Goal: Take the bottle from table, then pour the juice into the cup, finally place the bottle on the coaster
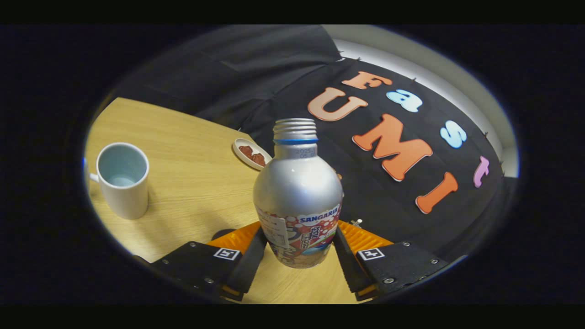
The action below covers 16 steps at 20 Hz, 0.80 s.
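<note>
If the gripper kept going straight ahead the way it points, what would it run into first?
Little travel is left: the gripper has its jaws pressed on both sides of the bottle. Pushing on, its body would probably meet the bottle first, though the depth there is unclear.

Dim booth, soft glare on the bottle [297,183] shoulder, cup [122,179] shadow faint on the table [192,183] — fisheye bending, darkening edges, sharp centre

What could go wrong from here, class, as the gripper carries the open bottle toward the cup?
1. The bottle has no cap, and the gripper has its fingers pressed only on the lower body; tilting early could spill juice on the table.
2. The smooth metal may slip in the grip.
3. The cup sits off to the side; a swing might knock it.
</note>
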Motion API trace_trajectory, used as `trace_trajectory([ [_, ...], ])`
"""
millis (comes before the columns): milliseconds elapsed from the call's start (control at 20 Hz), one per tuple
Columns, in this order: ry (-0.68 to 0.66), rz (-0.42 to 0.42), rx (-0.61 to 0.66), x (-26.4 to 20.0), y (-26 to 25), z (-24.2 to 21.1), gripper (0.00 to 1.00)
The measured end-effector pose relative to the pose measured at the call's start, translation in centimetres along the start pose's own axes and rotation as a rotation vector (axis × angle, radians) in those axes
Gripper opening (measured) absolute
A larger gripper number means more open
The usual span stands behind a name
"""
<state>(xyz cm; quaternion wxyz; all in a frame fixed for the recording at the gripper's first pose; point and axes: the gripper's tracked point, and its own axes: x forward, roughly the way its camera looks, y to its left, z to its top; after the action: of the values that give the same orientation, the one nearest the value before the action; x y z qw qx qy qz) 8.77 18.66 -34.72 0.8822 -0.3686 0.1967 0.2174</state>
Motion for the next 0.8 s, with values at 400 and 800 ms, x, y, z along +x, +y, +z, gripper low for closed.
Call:
trace_trajectory([
  [400,-0.013,0.040,0.454,1.8,-0.2,-0.6,0.79],
  [800,0.001,0.118,0.622,2.5,2.3,-1.6,0.79],
])
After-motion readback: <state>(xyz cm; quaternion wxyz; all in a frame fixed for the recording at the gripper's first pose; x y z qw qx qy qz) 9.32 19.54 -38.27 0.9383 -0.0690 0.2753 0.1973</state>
